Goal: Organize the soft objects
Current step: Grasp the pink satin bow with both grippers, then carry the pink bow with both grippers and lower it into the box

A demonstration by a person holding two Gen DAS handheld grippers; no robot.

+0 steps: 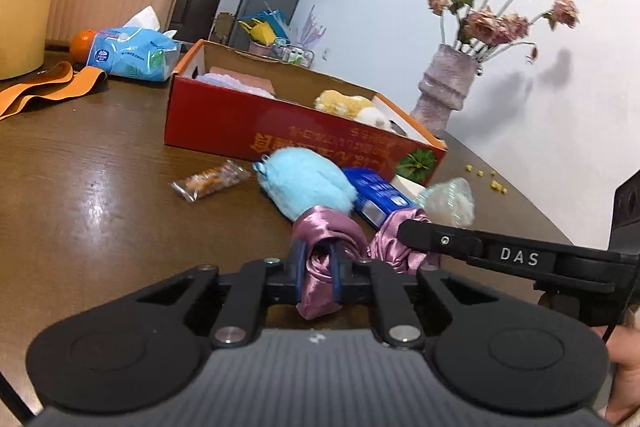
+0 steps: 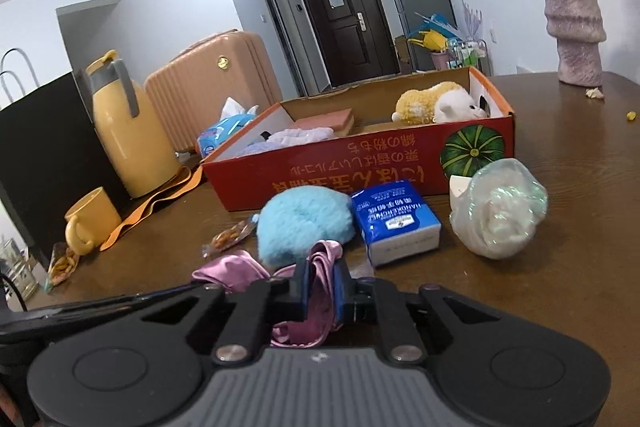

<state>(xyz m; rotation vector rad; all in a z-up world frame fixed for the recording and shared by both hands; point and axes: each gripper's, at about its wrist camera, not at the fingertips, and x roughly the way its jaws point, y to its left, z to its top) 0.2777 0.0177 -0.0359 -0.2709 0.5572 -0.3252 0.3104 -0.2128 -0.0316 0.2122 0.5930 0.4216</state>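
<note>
Gripping the pink satin cloth (image 1: 320, 267) from both ends, the left gripper (image 1: 316, 269) and the right gripper (image 2: 322, 287) each have their jaws pressed together on a bunched fold of it. The cloth lies low over the desk (image 1: 100, 187), just in front of the blue fluffy pouch (image 1: 308, 187).

Status of the task, as judged from both views:

- Done: the red cardboard box (image 2: 360, 167) already contains a yellow-and-white plush toy (image 2: 436, 103), a pink pad (image 2: 324, 119) and pale folded cloths (image 2: 296, 137).
- In hand: the satin cloth, held but not yet in the box.
- Left: the blue fluffy pouch and the clear bag of white soft material (image 2: 498, 215), both on the desk beside the box.

The handkerchief pack (image 2: 396, 221) and snack packet (image 1: 210, 181) also remain outside; whether they belong in the box cannot be told.
</note>
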